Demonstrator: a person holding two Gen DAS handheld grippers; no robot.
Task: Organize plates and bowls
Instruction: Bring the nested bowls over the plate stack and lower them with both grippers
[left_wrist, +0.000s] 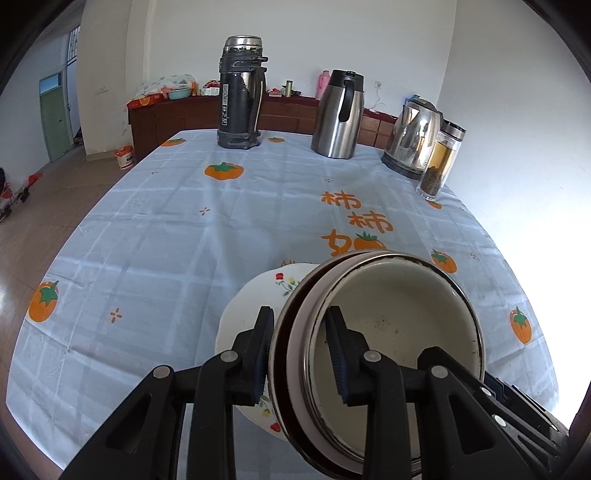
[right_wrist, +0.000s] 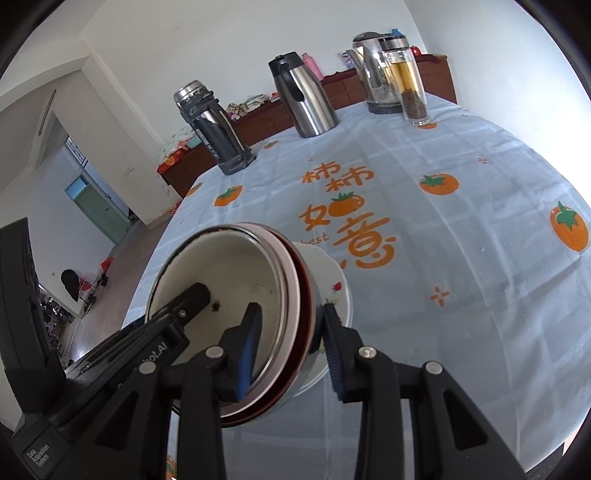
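A nested stack of bowls (left_wrist: 399, 317) (right_wrist: 236, 273) hangs tilted over the table: a cream enamel bowl inside, then a pale pink rim, then a dark red and steel outer bowl. My left gripper (left_wrist: 301, 354) is shut on the stack's left rim, one pad inside and one outside. On the opposite rim my right gripper (right_wrist: 291, 343) is shut the same way. Each view shows a finger (left_wrist: 443, 365) (right_wrist: 192, 295) of the other gripper inside the bowl. A white floral dish (left_wrist: 251, 299) (right_wrist: 334, 280) lies under the stack; I cannot tell whether it rests on the tablecloth.
The table wears a pale blue persimmon-print cloth (left_wrist: 147, 240). Along its far edge stand a black thermos (left_wrist: 242, 92), a steel carafe (left_wrist: 338, 114), an electric kettle (left_wrist: 413, 140) and a glass tea bottle (left_wrist: 441, 158). A wooden sideboard (left_wrist: 177, 118) runs behind.
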